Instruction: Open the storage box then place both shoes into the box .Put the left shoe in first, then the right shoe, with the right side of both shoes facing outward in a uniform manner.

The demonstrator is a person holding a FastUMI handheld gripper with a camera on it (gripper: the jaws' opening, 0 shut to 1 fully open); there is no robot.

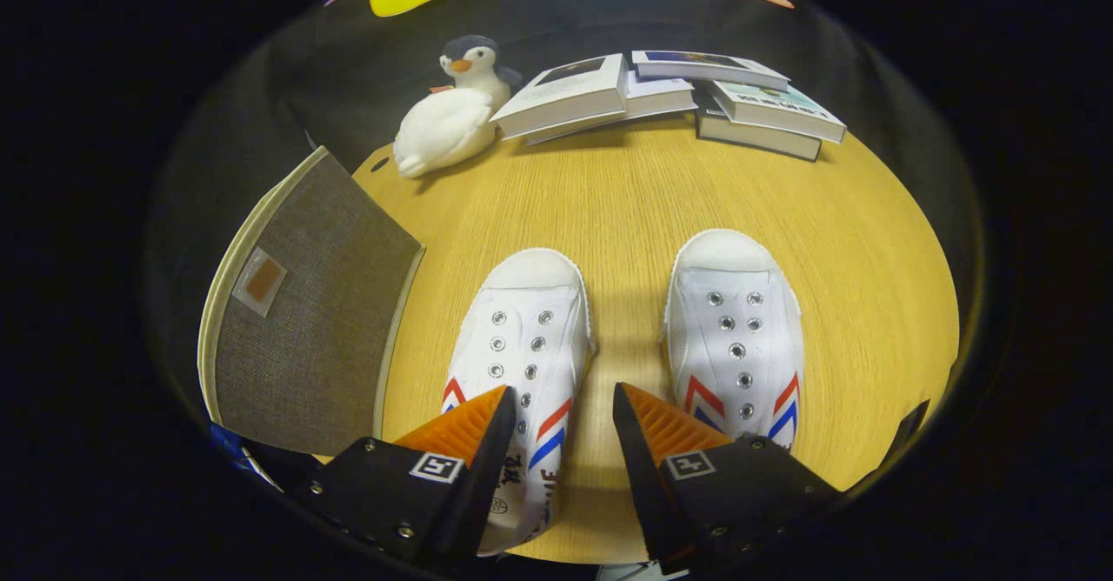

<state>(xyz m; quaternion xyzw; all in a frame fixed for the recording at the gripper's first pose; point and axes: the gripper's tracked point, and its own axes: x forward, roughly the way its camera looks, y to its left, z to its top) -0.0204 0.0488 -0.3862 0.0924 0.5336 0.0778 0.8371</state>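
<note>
Jaws stand apart, nothing between them but bare tabletop and the inner edge of 1 shoe; the gripper [563, 403] hangs above the near part of the wooden table [626, 207], holding nothing.

2 white canvas shoes lie side by side, toes pointing to 12 o'clock, metal eyelets visible, no laces seen, red and blue chevron stripes on the sides.
- Left-hand shoe [524, 337]: at 11 o'clock from the gap, its heel end passing under the left finger [461, 429]. Printed marks on its side near the heel — too small to make out.
- Right-hand shoe [735, 329]: at 1 o'clock, its heel end hidden behind the right finger [665, 429]. A strip of bare table separates the 2 shoes.

Storage box [304, 320]: grey fabric, pale trim, small tan patch on the facing panel, at 9 to 10 o'clock from the fingers, just beside the left-hand shoe but not touching it. Whether the facing panel is a lid or a side wall — cannot tell; no opening is visible.

Far side of the table, 12 o'clock: a loose stack of books [678, 94]. At 11 o'clock, touching the nearest book's corner, a plush penguin [452, 116] lies tilted on its side.
</note>
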